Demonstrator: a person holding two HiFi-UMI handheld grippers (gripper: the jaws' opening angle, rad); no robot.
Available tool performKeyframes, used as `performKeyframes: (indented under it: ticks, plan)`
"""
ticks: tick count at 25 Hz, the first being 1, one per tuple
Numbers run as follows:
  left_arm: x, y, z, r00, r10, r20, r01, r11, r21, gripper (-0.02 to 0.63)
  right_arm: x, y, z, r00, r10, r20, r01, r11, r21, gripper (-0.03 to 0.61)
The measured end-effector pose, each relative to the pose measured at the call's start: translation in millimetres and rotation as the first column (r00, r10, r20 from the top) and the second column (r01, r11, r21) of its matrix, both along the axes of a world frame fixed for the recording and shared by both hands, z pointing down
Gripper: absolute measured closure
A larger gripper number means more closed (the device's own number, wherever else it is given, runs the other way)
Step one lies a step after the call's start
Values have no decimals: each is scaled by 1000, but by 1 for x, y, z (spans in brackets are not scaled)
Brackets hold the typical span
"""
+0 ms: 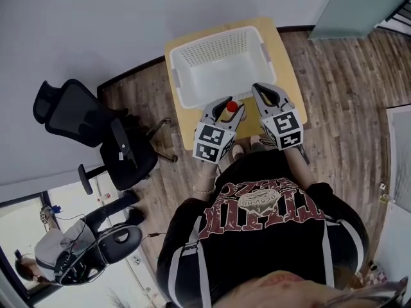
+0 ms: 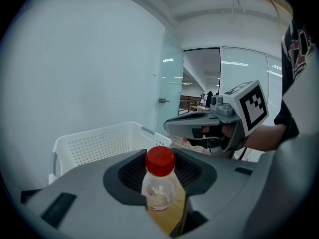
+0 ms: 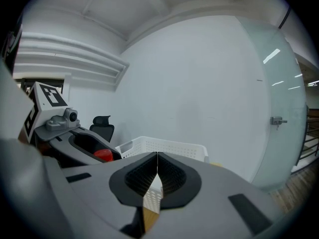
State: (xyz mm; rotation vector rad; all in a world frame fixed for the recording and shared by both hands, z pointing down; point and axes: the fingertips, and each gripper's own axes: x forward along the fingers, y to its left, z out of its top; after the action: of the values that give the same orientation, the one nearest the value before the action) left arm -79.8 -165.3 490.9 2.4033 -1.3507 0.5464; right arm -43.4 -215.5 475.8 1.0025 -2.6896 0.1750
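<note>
**Left gripper** [image 1: 226,108]: jaws clamped on a clear plastic bottle [image 1: 232,106], gripping its body below the neck. In the left gripper view the bottle [image 2: 160,188] stands roughly upright between the dark ribbed pads. It has a red cap [image 2: 160,161] on top and a reddish label band lower down. Marker cube [image 1: 213,143] at the rear.

**Bottle, position:** held in the air at the near side of the basket, just beside its near rim and outside it. Not resting on the table.

**Right gripper** [image 1: 263,90]: jaws together, pads meeting along a thin line in the right gripper view [image 3: 157,176], nothing between them. It is held just beside the left gripper and level with it, and it also points toward the basket. Marker cube [image 1: 282,128] at the rear.

**Basket** [image 1: 182,76]: white plastic with perforated walls and handle cut-outs. It sits on the table and fills most of the top. Nothing can be seen inside it.

**Table** [image 1: 290,76]: small, light wood top, set against a white wall.

**Surroundings:**
- Wood-plank floor [image 1: 347,76].
- Black office chair [image 1: 90,127] to the left of the table.
- Second chair [image 1: 96,249] at lower left.
- Person in a black printed T-shirt [image 1: 270,230] holding both grippers.
</note>
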Motion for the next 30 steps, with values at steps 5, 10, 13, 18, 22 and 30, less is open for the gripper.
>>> performKeyframes:
  ticks: [5, 10, 13, 18, 22, 30]
  plan:
    - [2, 0, 7, 1000, 2, 0, -2, 1000, -13, 411, 0, 1, 0, 1000, 0, -1, 0, 1000, 0, 561]
    - [6, -1, 17, 1000, -3, 19, 3, 1000, -10, 411, 1, 2, -2, 1000, -2, 3, 2, 1000, 10, 561]
    - [5, -2, 25, 1000, -13, 28, 13, 1000, -15, 411, 1, 2, -1, 1000, 0, 5, 0, 1000, 10, 561]
    - [7, -2, 34, 999, -13, 35, 14, 1000, -18, 411, 4, 2, -1, 1000, 8, 5, -8, 1000, 10, 561]
    - [9, 0, 47, 999, -14, 45, 15, 1000, -26, 411, 6, 2, 2, 1000, 16, 2, -16, 1000, 5, 561]
    - [16, 1, 55, 998, -8, 61, 10, 1000, -29, 411, 10, 2, 5, 1000, 28, 0, -28, 1000, 0, 561]
